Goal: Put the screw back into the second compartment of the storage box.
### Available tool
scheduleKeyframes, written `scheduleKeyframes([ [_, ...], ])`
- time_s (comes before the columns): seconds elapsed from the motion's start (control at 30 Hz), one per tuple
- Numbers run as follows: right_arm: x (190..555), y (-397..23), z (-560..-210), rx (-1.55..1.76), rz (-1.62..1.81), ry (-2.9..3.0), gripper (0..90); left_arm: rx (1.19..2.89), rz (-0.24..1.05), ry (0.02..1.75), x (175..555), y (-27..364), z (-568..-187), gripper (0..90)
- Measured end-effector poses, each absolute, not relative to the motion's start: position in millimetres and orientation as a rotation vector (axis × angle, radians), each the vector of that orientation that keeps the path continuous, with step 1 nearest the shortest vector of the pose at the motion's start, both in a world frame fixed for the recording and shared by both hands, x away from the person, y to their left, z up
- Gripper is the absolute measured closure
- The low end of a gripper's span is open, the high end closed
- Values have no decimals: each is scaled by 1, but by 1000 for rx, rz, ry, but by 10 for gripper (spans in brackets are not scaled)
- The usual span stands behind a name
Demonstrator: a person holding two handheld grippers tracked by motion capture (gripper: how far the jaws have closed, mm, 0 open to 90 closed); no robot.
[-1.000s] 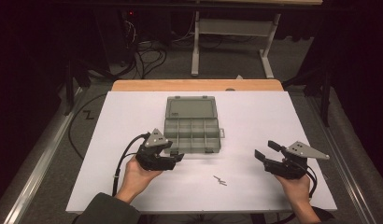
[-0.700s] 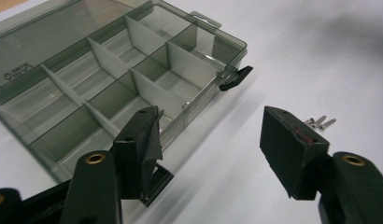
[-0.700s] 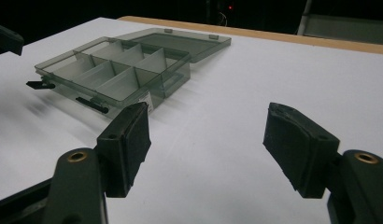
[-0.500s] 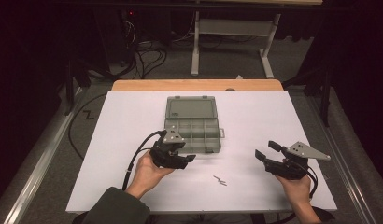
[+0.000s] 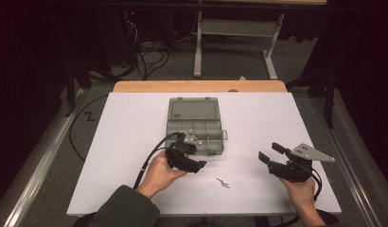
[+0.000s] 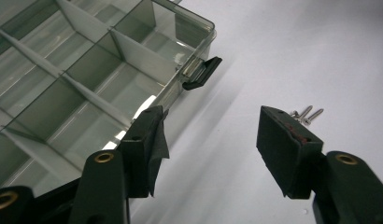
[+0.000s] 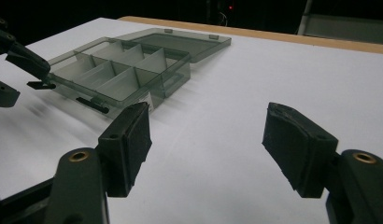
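Screws (image 5: 223, 182) on bare table (image 5: 135, 123), near box (image 5: 194, 127) front edge

Left hand (image 5: 159, 172): we grip the left gripper (image 5: 198, 158) from below, sleeve entering at the bottom edge.
Left jaws: apart, nothing between them; they have just been closing a little.
Right hand (image 5: 301, 189): we hold the right gripper (image 5: 270, 152) low, pointing leftward.
Right jaws: apart, empty.
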State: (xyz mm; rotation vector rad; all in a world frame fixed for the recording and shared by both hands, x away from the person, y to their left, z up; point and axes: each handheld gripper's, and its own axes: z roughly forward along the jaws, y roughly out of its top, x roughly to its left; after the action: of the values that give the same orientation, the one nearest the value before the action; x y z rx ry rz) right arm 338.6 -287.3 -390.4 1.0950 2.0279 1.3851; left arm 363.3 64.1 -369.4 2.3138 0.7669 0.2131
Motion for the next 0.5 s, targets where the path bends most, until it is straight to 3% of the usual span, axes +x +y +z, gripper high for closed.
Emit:
scheduleKeyframes([
  [0.5, 339, -289, -390, 1095, 1395, 2024, 339, 2413, 192, 689, 363, 40, -372, 435],
])
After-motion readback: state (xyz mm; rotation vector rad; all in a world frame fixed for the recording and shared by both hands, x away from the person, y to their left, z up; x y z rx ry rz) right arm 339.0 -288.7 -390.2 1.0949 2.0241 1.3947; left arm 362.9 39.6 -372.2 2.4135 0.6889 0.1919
